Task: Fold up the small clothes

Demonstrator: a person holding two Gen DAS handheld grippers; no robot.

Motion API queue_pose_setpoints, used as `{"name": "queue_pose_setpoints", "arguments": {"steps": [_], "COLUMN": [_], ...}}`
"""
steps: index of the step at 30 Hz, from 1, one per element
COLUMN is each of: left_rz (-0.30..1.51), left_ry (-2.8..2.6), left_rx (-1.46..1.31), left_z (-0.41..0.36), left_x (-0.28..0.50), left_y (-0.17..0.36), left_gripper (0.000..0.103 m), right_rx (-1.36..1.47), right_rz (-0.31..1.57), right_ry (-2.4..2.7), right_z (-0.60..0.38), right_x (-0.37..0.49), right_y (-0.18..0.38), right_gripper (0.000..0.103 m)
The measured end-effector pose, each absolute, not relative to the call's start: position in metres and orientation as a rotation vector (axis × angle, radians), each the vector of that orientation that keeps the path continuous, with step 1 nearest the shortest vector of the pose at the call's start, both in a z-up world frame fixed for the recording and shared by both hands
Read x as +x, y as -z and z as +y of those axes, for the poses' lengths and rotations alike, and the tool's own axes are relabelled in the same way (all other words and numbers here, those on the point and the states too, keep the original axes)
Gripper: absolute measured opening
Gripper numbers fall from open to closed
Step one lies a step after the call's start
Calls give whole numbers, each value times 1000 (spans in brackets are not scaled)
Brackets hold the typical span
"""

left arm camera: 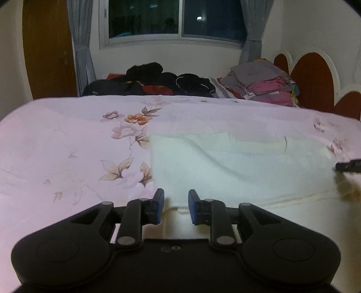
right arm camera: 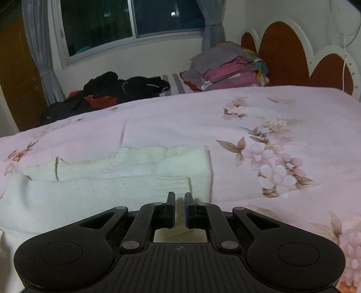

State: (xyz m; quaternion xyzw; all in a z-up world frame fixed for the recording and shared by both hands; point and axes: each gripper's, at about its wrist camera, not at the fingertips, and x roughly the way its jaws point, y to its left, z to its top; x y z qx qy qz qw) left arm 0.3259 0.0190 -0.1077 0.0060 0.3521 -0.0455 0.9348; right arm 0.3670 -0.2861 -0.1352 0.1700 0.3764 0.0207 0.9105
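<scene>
The left hand-held gripper (left arm camera: 175, 207) is hovering over the near edge of a cream-white knitted garment (left arm camera: 237, 166), its blue-padded jaws standing apart with nothing between them. The garment is lying flat on a pale pink bed cover printed with flowers (left arm camera: 67, 144), stretching ahead of this hand-held gripper and off to its right. A dark tip (left arm camera: 348, 166) is poking in at the far right edge of the left wrist view, just beside the garment's right end; what it is cannot be told for sure.

The right hand-held gripper (right arm camera: 179, 208) is pointing down at the same cream-white garment (right arm camera: 101, 187), with its jaws parted by only a narrow gap and no cloth caught in it. Here the garment is lying ahead and to the left, with a folded sleeve-like band running across just in front of the fingertips and a thicker folded layer beyond it.

Far ahead of both hand-held grippers, a heap of black clothes (left arm camera: 153, 78) is sitting at the far side of the bed, and to its right a stack of folded grey and pink fabrics (left arm camera: 261, 83) is resting near the brown scalloped headboard (left arm camera: 315, 78). A dark window (right arm camera: 130, 20) with grey curtains is lying beyond.
</scene>
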Motion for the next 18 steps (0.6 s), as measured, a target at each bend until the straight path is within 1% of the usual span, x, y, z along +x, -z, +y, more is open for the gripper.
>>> {"name": "queue_pose_setpoints", "arguments": {"steps": [1, 2, 3, 6, 7, 8, 10, 13, 14, 15, 16, 18], "left_rz": [725, 729, 732, 740, 748, 757, 762, 762, 764, 766, 768, 772], "left_ry": [90, 86, 83, 66, 59, 57, 50, 47, 47, 47, 46, 43], "left_rx": [-1, -10, -17, -23, -32, -48, -57, -47, -46, -47, -48, -50], "left_z": [19, 20, 20, 20, 21, 22, 22, 20, 19, 18, 17, 17], "left_x": [331, 337, 343, 360, 365, 370, 378, 388, 391, 394, 396, 400], "left_y": [107, 107, 108, 113, 115, 117, 119, 123, 125, 127, 128, 132], "left_gripper": [25, 26, 27, 27, 27, 27, 27, 27, 27, 27, 27, 27], "right_rx": [364, 373, 372, 346, 343, 337, 327, 327, 320, 307, 300, 290], "right_rz": [775, 764, 745, 751, 756, 761, 782, 801, 801, 800, 802, 792], "right_ry": [-43, -41, -41, -57, -58, -62, -75, -76, -77, -81, -93, -109], "right_z": [-286, -287, -286, -282, -281, -279, -277, -277, -277, -276, -276, -275], "right_x": [371, 373, 375, 386, 390, 393, 399, 403, 402, 401, 399, 394], "right_y": [136, 136, 135, 136, 138, 139, 144, 151, 151, 150, 149, 145], "right_gripper": [45, 63, 75, 75, 74, 69, 43, 41, 37, 18, 3, 3]}}
